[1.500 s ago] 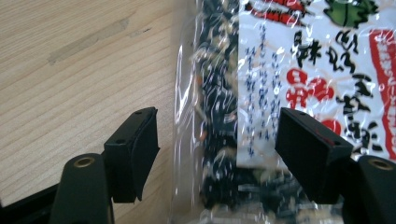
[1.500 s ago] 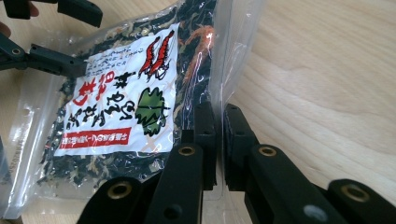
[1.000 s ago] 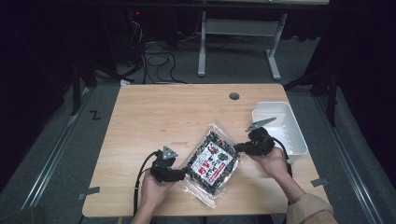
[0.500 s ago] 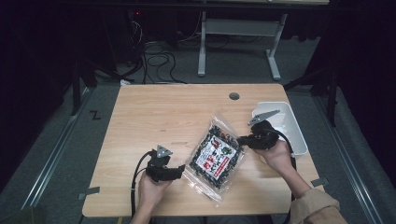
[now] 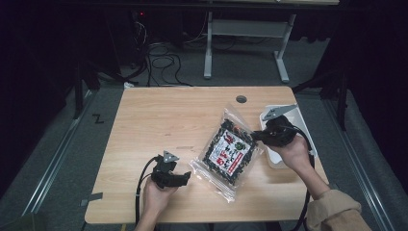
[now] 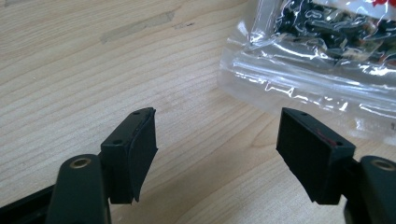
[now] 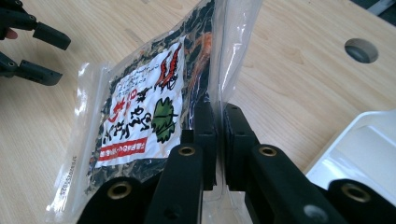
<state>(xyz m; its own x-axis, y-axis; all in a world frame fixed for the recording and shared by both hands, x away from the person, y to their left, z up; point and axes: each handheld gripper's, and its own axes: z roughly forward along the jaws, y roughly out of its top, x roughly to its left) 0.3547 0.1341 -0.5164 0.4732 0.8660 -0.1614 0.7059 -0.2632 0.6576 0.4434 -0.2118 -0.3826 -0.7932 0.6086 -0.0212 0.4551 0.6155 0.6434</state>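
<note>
Clear plastic bag of dark dried seaweed with a white label (image 5: 230, 153) lies at the wooden table's (image 5: 159, 115) five o'clock; right gripper (image 5: 256, 136) is clamped on its three o'clock edge. Left gripper (image 5: 186, 177), jaws apart, sits at the bag's eight o'clock.

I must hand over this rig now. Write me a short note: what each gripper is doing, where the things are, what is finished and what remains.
Right gripper: shut on the clear edge of the snack bag, lifting that side; the bag's other end lies on the wooden table.
Left gripper: open, holding nothing, low over the table just beside the bag's near corner.
White bin: at the table's right edge, behind the right gripper.
Done: bag gripped on one side.
Left: probably move the bag to the bin; the left gripper is free to help.
</note>
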